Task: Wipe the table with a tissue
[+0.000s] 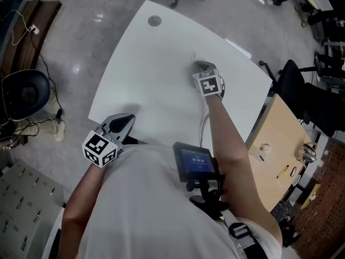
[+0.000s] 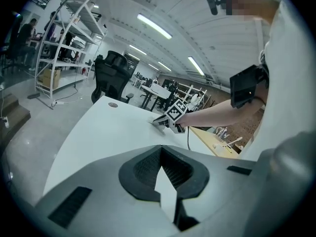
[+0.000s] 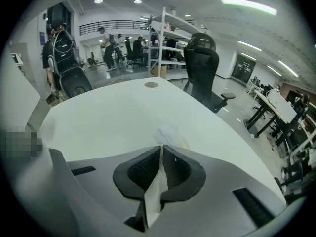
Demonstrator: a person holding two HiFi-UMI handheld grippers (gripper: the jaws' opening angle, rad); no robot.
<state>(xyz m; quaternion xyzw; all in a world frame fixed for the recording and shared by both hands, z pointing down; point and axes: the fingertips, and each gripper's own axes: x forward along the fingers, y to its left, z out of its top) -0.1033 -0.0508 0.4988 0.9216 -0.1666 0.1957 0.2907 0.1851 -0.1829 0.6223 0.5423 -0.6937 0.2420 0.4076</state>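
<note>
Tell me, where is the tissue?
In the right gripper view, the tissue is pinched in the right gripper's jaws, its loose end on the white table.

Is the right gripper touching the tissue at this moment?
Touching. The right gripper is clamped on the white tissue: its own view shows the sheet running between the closed jaws and out past their tips.

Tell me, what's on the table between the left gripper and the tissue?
Nothing: in the head view, only bare white table lies between the left gripper and the tissue.

place: open-plan office | seen: office chairs (image 3: 202,63), desks (image 3: 274,101), metal shelving (image 2: 66,53), strip lights (image 2: 154,25)
</note>
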